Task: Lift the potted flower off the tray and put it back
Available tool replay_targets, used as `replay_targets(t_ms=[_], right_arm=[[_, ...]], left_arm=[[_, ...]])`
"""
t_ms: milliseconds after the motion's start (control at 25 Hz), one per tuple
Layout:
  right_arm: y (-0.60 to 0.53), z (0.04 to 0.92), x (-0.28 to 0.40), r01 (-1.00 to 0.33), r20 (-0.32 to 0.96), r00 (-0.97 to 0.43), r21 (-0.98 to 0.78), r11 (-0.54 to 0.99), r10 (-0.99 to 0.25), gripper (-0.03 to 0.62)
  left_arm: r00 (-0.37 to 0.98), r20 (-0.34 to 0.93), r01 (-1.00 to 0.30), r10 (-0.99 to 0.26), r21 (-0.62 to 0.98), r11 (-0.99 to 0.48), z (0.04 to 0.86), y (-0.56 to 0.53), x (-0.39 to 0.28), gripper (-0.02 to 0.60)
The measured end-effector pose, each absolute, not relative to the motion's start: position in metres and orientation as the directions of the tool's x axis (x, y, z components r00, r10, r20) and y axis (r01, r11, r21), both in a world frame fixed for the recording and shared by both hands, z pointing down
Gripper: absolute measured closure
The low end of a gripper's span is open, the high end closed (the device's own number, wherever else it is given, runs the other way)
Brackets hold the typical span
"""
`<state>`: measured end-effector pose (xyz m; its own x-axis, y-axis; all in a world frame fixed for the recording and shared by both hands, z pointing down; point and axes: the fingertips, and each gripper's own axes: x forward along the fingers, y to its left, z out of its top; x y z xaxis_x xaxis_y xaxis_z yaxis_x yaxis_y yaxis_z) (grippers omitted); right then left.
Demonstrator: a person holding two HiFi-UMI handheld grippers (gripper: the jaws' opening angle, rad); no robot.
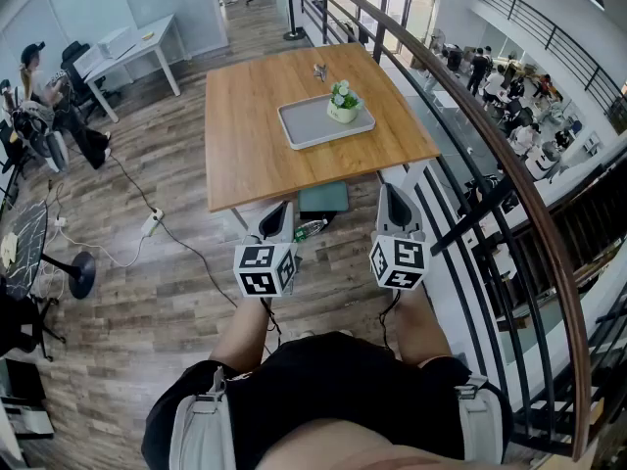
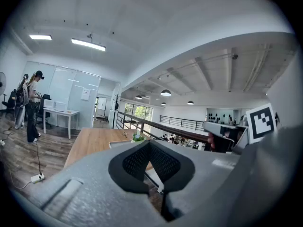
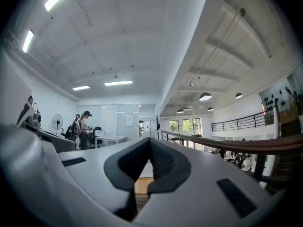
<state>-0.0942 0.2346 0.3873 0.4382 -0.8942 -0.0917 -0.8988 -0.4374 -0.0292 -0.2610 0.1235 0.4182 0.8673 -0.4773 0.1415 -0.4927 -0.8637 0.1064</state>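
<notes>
Head view: left claw (image 1: 282,213) and right claw (image 1: 392,199) held side by side, just short of tabletop's (image 1: 245,145) near edge. Both claws closed and empty; each gripper view shows pads together, nothing between. Flower (image 1: 343,101) stands upright well ahead of both claws, on far right part of grey tray (image 1: 299,130). Railing (image 1: 509,184) runs right of right claw. Person (image 1: 34,67) far off, left of left claw.

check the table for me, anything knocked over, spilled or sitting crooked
Nothing stands out. The potted flower stands upright in the far right corner of the tray, which lies flat on the table. No soil or water shows spilled.
</notes>
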Motion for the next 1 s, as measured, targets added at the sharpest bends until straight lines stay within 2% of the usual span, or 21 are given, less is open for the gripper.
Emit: replay_targets(t_ms=[1000], right_arm=[[0.229, 0.389, -0.122, -0.893, -0.089, 0.451, -0.045, -0.448, -0.888, 0.597]], left_arm=[[0.888, 0.130, -0.456, -0.441, 0.119, -0.882, 0.418, 0.113, -0.277, 0.569]])
